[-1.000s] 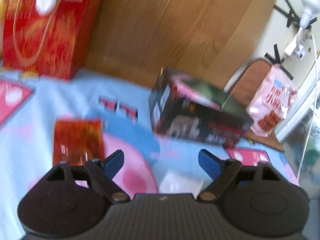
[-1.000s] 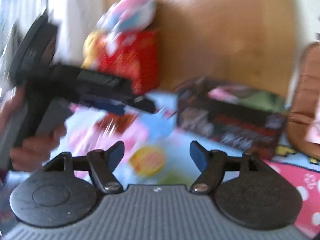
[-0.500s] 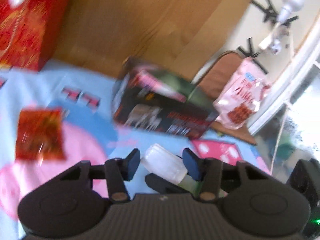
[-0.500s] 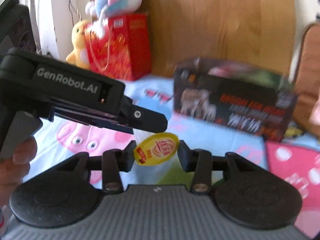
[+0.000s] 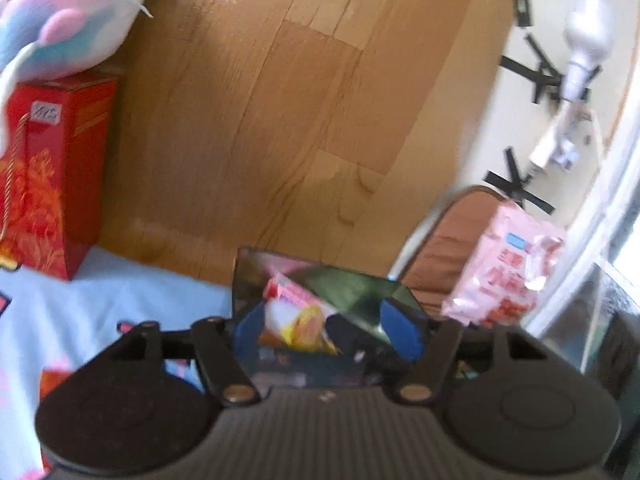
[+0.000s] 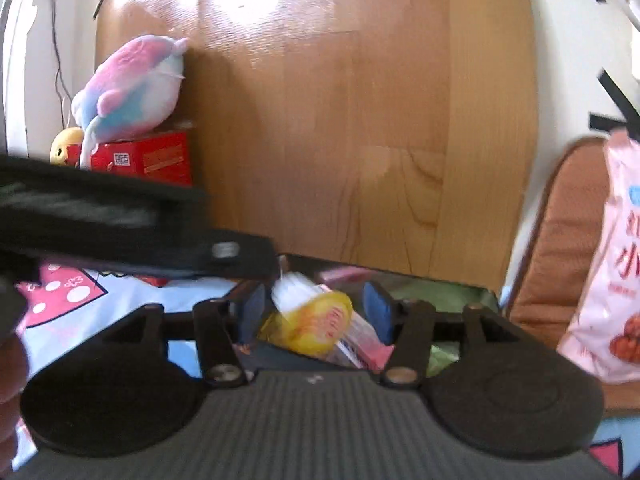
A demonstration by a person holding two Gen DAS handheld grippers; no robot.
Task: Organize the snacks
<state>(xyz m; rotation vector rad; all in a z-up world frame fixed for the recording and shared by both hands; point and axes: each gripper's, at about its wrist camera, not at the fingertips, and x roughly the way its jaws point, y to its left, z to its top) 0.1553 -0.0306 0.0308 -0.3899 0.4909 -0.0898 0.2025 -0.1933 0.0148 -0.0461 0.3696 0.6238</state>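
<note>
Snack cup [image 6: 310,322], round, glossy yellow lid

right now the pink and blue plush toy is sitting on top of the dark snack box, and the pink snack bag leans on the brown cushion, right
Not quite. The plush toy sits on top of the red gift box by the wooden board, not on the dark snack box; the right wrist view shows this. The pink snack bag does lean on the brown cushion.
</note>
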